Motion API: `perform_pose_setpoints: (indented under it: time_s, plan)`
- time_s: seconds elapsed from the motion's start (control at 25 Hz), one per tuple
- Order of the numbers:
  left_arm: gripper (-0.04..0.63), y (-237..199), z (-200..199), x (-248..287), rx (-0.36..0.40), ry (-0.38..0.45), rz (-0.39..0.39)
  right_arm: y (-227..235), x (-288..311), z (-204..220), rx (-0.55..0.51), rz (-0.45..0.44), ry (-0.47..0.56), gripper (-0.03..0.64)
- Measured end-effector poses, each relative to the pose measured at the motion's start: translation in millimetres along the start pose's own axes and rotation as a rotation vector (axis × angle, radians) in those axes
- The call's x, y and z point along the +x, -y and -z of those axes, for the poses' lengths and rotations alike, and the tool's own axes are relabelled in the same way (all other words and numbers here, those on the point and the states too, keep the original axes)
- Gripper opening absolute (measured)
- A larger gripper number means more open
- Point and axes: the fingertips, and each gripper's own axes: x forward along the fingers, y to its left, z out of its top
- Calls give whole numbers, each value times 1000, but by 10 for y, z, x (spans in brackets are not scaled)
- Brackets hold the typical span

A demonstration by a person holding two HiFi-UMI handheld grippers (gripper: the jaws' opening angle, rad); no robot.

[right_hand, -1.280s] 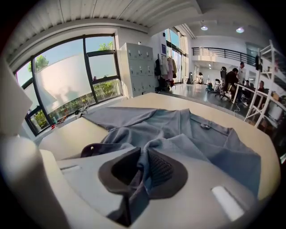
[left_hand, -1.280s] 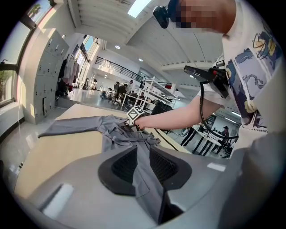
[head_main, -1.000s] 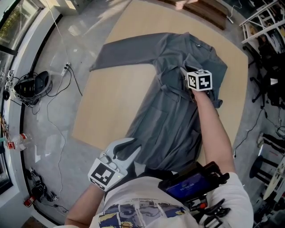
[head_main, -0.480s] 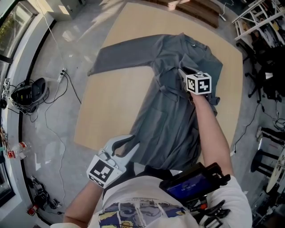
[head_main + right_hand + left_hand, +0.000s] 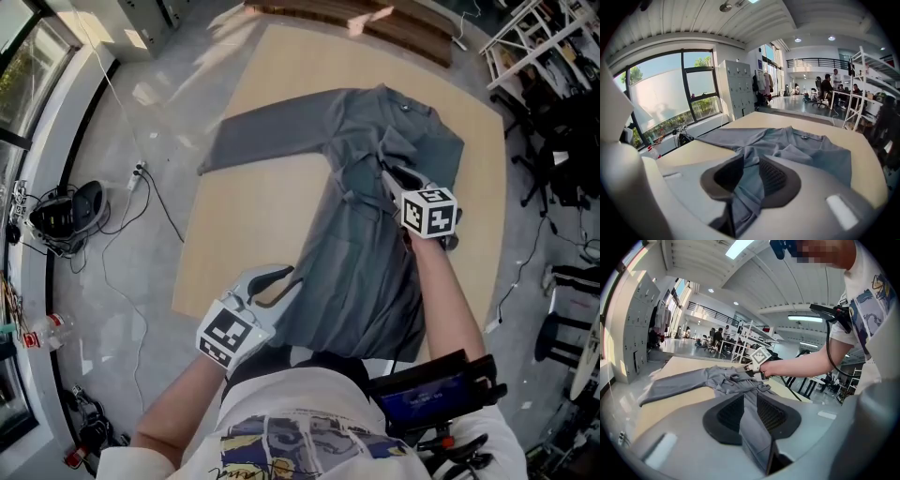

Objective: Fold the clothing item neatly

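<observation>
1. Grey long-sleeve shirt (image 5: 361, 272) lies on wooden table (image 5: 248, 220), collar at far end, one sleeve stretched left.
2. L gripper (image 5: 279, 278): jaws narrow, pinching shirt's near-left hem.
3. R gripper (image 5: 387, 172): jaws narrow, clamped on bunched fabric mid-shirt, far right.

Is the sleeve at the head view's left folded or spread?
Spread: the sleeve lies flat and straight on the table, away from the garment.

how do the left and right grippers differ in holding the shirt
The left gripper pinches the grey shirt at its near hem; the right gripper pinches fabric mid-shirt. The left gripper sits at the near edge of the table; the right gripper reaches farther out. Both are shut on cloth.
</observation>
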Motion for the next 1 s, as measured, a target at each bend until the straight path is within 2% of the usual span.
perform_pose_setpoints:
  time_s: [0.32,0.64,0.8,1.0]
  plan:
    - [95,-665,182,98,18,-42,-48,-586,-606,261,42,-14,45,92]
    - [100,-1283,302,240,13,-83,-122,-862,-887,435,54,-34,47,92]
    - [113,-1689,370,230,-20,-92,-196,-975,-971,509,23,-46,35,92]
    - [147,-2348,365,113,-92,-85,-340,-1009,-984,534,24,-54,25,92]
